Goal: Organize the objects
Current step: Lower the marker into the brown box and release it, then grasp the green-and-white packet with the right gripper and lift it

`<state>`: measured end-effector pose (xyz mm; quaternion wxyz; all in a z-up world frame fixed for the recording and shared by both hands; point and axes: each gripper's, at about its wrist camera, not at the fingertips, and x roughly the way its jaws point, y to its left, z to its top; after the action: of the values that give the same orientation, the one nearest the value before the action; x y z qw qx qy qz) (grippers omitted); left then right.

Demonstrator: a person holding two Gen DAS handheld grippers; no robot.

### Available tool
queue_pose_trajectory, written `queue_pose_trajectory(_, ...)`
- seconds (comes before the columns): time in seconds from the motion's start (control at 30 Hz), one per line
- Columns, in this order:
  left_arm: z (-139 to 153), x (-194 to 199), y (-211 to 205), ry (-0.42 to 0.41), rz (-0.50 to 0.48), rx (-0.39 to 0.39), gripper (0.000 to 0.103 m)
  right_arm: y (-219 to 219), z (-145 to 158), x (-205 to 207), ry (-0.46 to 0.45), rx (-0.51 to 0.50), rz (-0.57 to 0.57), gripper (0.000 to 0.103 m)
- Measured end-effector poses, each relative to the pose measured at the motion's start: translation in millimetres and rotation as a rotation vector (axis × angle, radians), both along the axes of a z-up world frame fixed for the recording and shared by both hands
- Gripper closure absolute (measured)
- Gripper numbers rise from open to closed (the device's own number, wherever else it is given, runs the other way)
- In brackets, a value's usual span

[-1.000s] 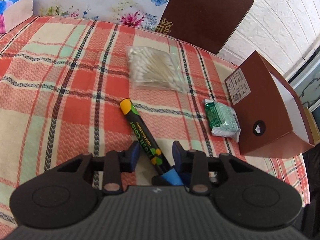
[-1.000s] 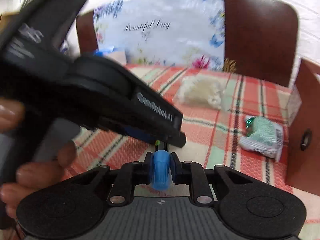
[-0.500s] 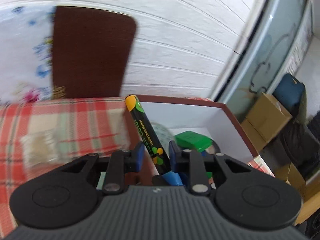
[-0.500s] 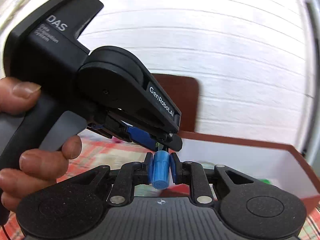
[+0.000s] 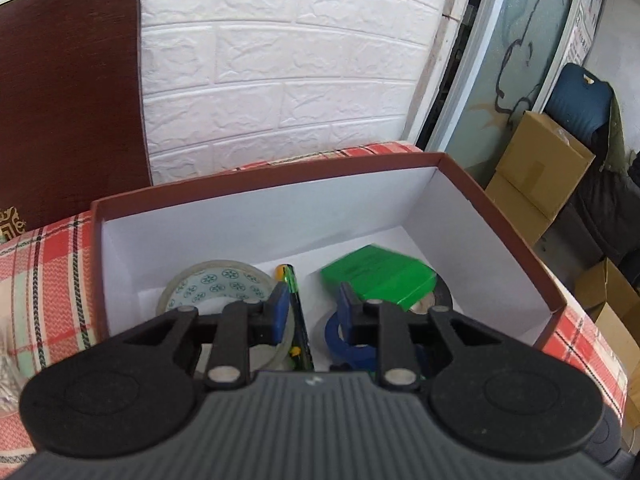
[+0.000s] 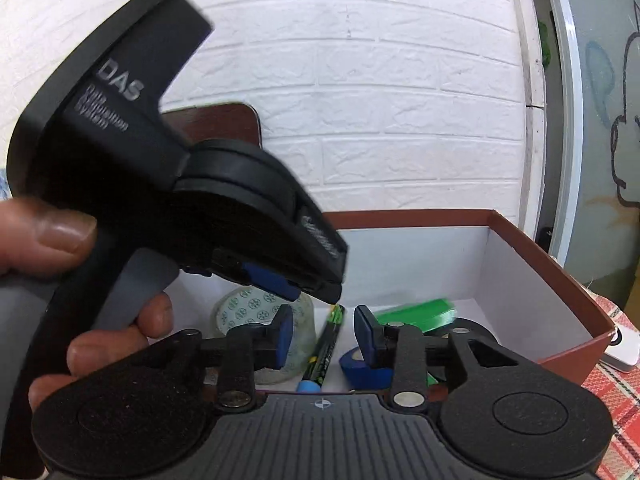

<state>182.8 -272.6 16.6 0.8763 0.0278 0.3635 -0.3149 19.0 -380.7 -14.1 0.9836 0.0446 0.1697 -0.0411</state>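
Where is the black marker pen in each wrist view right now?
Left wrist: the marker pen lies in the box, low and centre, seen between the open left claw fingers, right of the clear tape roll.
Right wrist: the marker pen is low and centre, between the open right claw fingers.
Shared landmark: the clear tape roll, just left of the pen in both.

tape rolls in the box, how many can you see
3. A clear patterned tape roll sits at the left, a blue tape roll near the middle front, and a black tape roll under the green packet. The grippers may hide more.
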Motion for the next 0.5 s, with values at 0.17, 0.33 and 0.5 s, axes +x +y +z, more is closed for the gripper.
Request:
queue_pose_trajectory(0.17,20.0,-28.2,50.9,-0.041,0.017,-0.093,0.075,14.8,6.5,-33.0,-0.081,0.011,0.03,0.067)
queue_pose_trajectory(0.33,22.9,-64.2,134.5,-0.061,0.105,-0.157,0.073,54.4,11.4,-70.8,-0.161,-0.04,0.144,0.067)
queue_pose_trajectory(0.5,-16.5,-74.4,217.5,0.003,0.325,-0.034,0.073,120.4,3.8,-66.9,-0.081,-0.112,0.36,0.067)
